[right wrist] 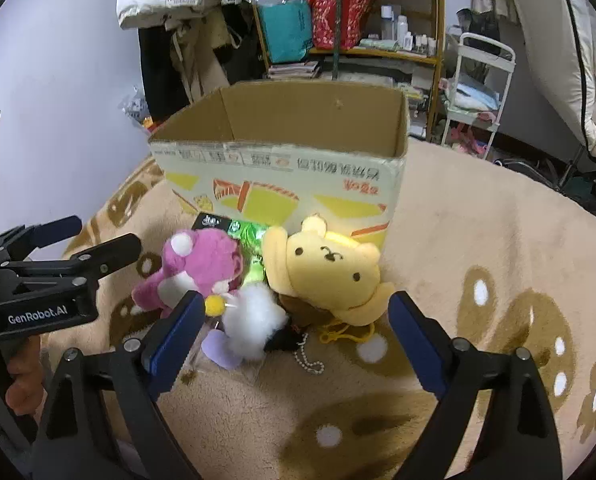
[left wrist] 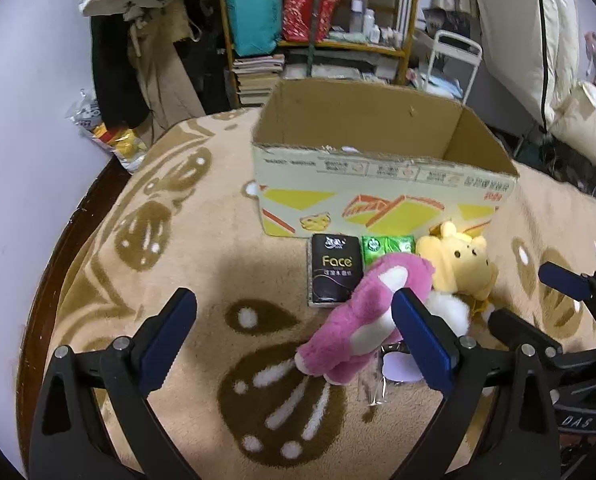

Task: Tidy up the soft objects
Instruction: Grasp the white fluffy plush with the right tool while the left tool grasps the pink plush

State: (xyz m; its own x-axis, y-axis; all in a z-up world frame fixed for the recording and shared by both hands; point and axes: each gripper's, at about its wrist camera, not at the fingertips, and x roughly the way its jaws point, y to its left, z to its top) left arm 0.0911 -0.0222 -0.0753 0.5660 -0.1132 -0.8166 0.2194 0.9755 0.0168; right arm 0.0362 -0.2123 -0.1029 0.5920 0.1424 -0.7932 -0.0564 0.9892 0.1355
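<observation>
An open cardboard box [left wrist: 377, 196] [right wrist: 282, 184] stands on the beige blanket. In front of it lie a pink plush [left wrist: 361, 316] [right wrist: 202, 268], a yellow bear plush [left wrist: 461, 264] [right wrist: 329, 272], a small white fluffy toy [left wrist: 449, 312] [right wrist: 254, 320], a black "Face" tissue pack [left wrist: 331, 270] and green tissue packs [left wrist: 385, 246] [right wrist: 250, 248]. My left gripper [left wrist: 294, 340] is open, low over the blanket, with the pink plush beside its right finger. My right gripper [right wrist: 294, 336] is open, just short of the white toy and the yellow bear. The left gripper also shows in the right wrist view [right wrist: 102, 236].
The blanket [right wrist: 477, 240] covers a round table with a dark rim [left wrist: 78, 216]. A keychain chain [right wrist: 309, 360] and clear wrapper [left wrist: 373, 384] lie by the toys. Behind are a loaded shelf [left wrist: 317, 20], hanging coats, a white cart [right wrist: 481, 92] and a snack bag [left wrist: 110, 136].
</observation>
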